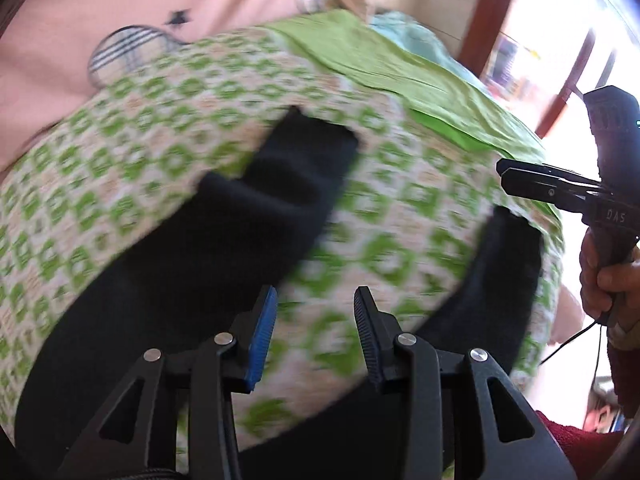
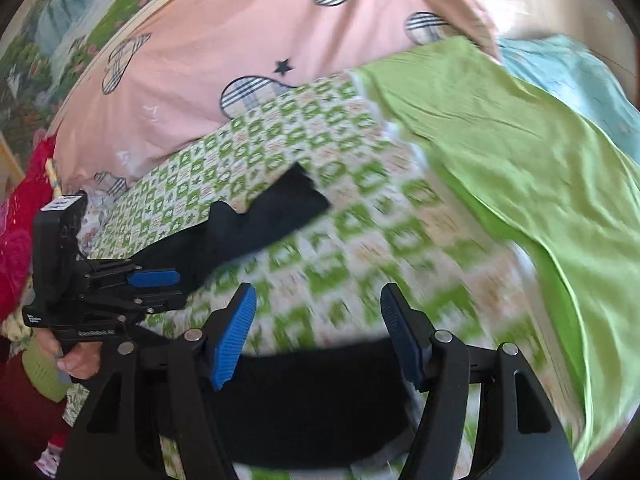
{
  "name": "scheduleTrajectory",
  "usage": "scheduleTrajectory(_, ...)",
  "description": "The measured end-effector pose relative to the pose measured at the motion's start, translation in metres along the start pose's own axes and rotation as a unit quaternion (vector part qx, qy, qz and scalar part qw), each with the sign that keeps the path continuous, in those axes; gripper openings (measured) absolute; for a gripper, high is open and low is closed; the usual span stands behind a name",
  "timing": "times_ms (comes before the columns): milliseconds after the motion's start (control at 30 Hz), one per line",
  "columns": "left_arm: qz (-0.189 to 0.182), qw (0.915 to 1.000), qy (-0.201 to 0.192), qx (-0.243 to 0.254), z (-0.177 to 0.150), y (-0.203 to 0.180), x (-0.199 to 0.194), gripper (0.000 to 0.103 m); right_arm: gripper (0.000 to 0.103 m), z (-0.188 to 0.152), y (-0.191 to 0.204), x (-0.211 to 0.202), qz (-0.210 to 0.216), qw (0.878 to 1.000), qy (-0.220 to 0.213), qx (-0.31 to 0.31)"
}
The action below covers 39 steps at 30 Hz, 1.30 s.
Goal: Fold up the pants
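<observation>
Black pants (image 1: 280,200) lie spread on a green-and-white patterned bedspread (image 1: 160,128), the two legs apart. In the left wrist view one leg runs up the middle and the other leg (image 1: 504,280) lies at the right. My left gripper (image 1: 316,320) is open and empty, over the bedspread between the legs. My right gripper (image 2: 318,328) is open and empty, just above the near black cloth (image 2: 312,392); the far leg (image 2: 260,216) points up and right. Each gripper shows in the other's view: the right one (image 1: 520,184) and the left one (image 2: 156,280).
A pink quilt (image 2: 240,32) with checked patches lies behind the bedspread. A plain green sheet (image 2: 520,152) covers the right side, with pale blue cloth (image 2: 580,80) beyond. Red fabric (image 2: 20,232) is at the left. A bright window with a wooden frame (image 1: 560,80) is at the right.
</observation>
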State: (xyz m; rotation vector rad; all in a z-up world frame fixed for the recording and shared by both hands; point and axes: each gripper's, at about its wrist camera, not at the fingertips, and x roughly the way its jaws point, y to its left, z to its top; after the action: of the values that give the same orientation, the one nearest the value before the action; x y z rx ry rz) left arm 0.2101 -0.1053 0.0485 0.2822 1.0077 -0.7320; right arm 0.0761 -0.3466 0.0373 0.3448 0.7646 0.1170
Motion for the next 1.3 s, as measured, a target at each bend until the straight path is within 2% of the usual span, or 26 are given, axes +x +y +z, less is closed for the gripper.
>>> scheduleTrajectory(67,0.017,0.9996,-0.005,-0.023,0.001,0.03,-0.006,0.046,0.066,0.012,0.008,0.016,0.016,1.0,0.009,-0.011)
scheduleTrajectory(133,0.017,0.9989,-0.005,-0.044,0.001,0.054,-0.008,0.047,0.066,0.03,0.017,0.037,0.024,0.999,0.024,-0.026)
scheduleTrajectory(200,0.012,0.9983,-0.004,-0.057,0.001,0.071,-0.008,0.047,0.066,0.043,0.021,0.054,0.027,0.998,0.037,-0.034)
scheduleTrajectory(367,0.03,0.9968,0.012,-0.073,0.009,0.109,0.002,0.049,0.066,0.073,0.03,0.088,0.023,0.997,0.057,-0.051)
scheduleTrajectory(533,0.042,0.9967,0.024,-0.065,0.018,0.125,0.013,0.052,0.066,0.095,0.031,0.109,0.018,0.996,0.068,-0.063)
scheduleTrajectory(700,0.019,0.9976,0.033,-0.057,0.032,0.137,0.03,0.053,0.066,0.11,0.034,0.13,0.017,0.994,0.077,-0.076)
scheduleTrajectory(900,0.031,0.9968,0.064,-0.037,0.048,0.155,0.059,0.053,0.066,0.122,0.035,0.153,0.016,0.99,0.093,-0.101)
scheduleTrajectory(1033,0.017,0.9952,0.092,-0.027,0.049,0.162,0.075,0.054,0.066,0.127,0.028,0.168,0.019,0.989,0.108,-0.098)
scheduleTrajectory(1167,-0.006,0.9935,0.111,-0.026,0.049,0.168,0.086,0.06,0.066,0.128,0.025,0.181,0.024,0.987,0.123,-0.105)
scheduleTrajectory(1300,-0.013,0.9922,0.122,-0.021,0.049,0.167,0.098,0.067,0.066,0.129,0.027,0.193,0.029,0.985,0.13,-0.111)
